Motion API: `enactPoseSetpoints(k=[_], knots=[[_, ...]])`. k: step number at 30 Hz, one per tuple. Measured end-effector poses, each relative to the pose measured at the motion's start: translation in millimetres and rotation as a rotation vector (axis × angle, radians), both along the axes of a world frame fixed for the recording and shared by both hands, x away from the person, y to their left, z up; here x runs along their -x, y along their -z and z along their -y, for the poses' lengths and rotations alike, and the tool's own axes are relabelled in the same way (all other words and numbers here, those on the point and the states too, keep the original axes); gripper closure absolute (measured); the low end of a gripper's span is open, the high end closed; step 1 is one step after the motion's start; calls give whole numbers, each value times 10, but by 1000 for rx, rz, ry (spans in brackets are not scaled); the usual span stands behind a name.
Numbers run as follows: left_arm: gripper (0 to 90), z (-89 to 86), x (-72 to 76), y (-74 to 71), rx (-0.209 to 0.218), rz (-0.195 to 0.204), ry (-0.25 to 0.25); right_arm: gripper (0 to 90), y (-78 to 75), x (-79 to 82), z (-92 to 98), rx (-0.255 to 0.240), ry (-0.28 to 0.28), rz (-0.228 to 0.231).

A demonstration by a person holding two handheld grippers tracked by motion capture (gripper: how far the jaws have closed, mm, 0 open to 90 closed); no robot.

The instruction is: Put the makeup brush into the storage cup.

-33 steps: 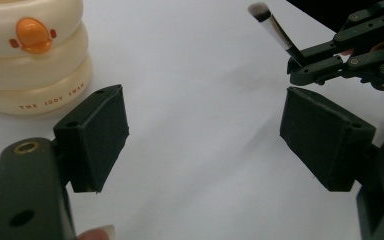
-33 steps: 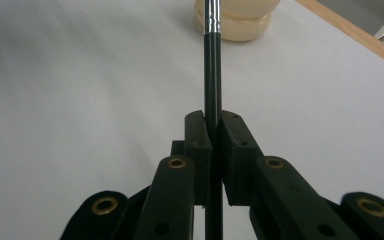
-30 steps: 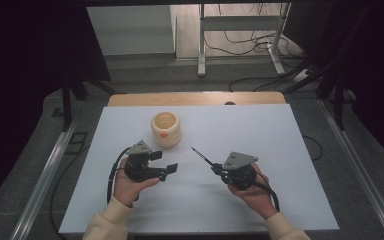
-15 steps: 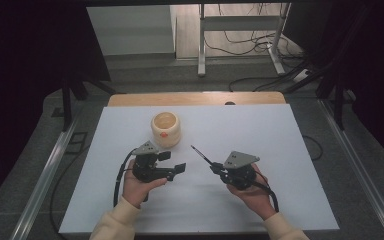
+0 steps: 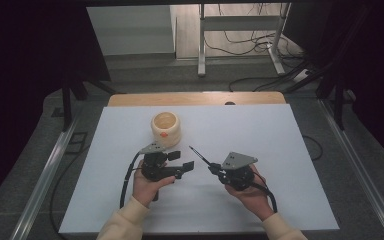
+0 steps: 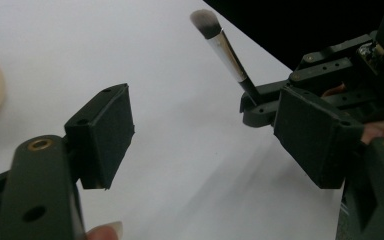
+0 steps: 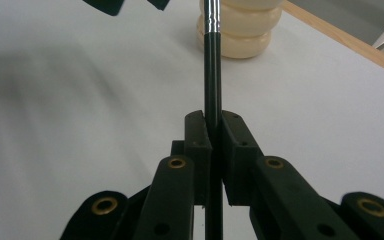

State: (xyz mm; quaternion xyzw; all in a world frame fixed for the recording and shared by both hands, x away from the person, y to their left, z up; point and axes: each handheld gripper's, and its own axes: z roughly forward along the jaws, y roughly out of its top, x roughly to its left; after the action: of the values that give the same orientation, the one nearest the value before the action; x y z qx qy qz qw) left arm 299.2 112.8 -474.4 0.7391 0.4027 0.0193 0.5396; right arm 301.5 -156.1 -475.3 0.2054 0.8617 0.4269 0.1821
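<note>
A thin make-up brush point(image 5: 199, 155) with a black handle, silver ferrule and dark tip point(image 6: 206, 21) sticks out from my right gripper point(image 5: 214, 169), which is shut on its handle point(image 7: 211, 65). The brush points up-left toward a cream ribbed pot point(image 5: 166, 129) with an orange mark. In the right gripper view the two pads point(image 7: 200, 137) clamp the handle. My left gripper point(image 5: 182, 161) is open just left of the brush. Its jaws have just been closing a little, with nothing between them point(image 6: 205, 135). The brush tip lies beyond the left gripper's right jaw.
A white table top point(image 5: 280, 150) has a wooden strip point(image 5: 195, 98) along its far edge. Black cables trail from both grippers toward the person. Metal rails run down both sides of the table.
My left hand and its gripper have slid right, closer to the brush and the right gripper. The right hand and the brush have stayed put.
</note>
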Motion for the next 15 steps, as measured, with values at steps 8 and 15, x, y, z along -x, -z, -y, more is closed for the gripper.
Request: enactPoseSetpoints(k=[8, 15], knots=[[261, 85, -33, 13, 8, -9, 15, 830, 1, 7, -3, -7, -1, 2], [350, 145, -91, 8, 55, -13, 19, 831, 15, 12, -28, -6, -1, 8]])
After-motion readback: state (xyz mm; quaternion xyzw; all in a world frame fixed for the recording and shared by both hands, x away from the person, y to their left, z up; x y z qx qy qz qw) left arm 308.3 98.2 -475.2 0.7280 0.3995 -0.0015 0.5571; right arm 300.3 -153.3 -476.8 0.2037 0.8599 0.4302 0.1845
